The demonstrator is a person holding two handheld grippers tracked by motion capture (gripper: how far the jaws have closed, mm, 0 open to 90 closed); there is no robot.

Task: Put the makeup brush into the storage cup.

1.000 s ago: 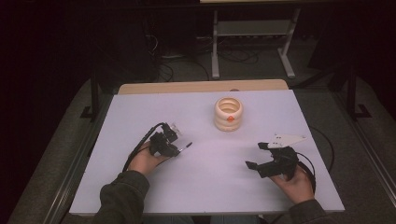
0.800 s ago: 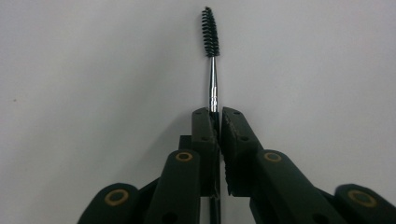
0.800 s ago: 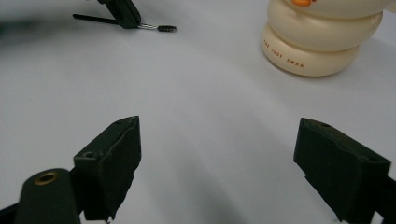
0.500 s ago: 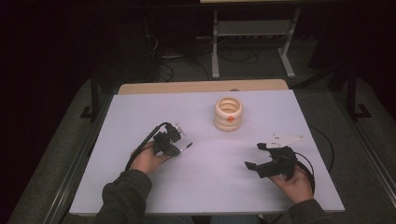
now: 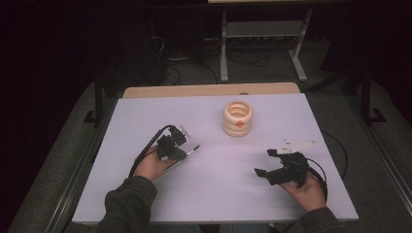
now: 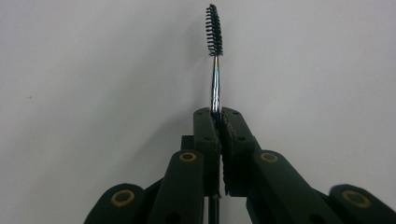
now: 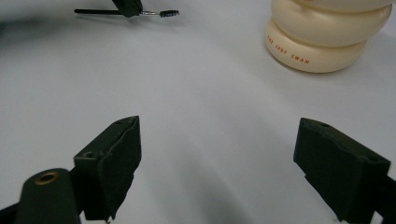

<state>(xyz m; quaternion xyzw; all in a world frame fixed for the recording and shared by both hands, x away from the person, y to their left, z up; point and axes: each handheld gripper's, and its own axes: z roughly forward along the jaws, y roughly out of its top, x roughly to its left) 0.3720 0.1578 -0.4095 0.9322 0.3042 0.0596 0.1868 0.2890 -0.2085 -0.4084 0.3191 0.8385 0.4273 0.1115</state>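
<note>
Brush [image 6: 215,56], a thin mascara-type wand, is pinched at its metal stem by the left gripper [image 6: 218,126] just above the table [image 5: 145,116]. Light, slender, slippery: grip mid-stem, never the bristles. Right gripper [image 7: 217,154] stands spread, empty.

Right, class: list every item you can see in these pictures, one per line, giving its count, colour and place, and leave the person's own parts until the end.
Table: one, pale lilac-white top with a tan strip along the far edge, centre of the high view.
Ringed container: one, cream with small orange lettering, on the far middle of the table, apart from both grippers.
Mascara-style brush: one, black bristles on a silver stem, clamped in the left gripper, bristle end sticking out past the jaws.
Metal stand: one, grey, on the dark floor beyond the table.
Left gripper: one, black, near left, shut on the brush.
Right gripper: one, black, near right, jaws wide apart with nothing between them.
Sleeves: two, dark olive, bottom edge.
</note>
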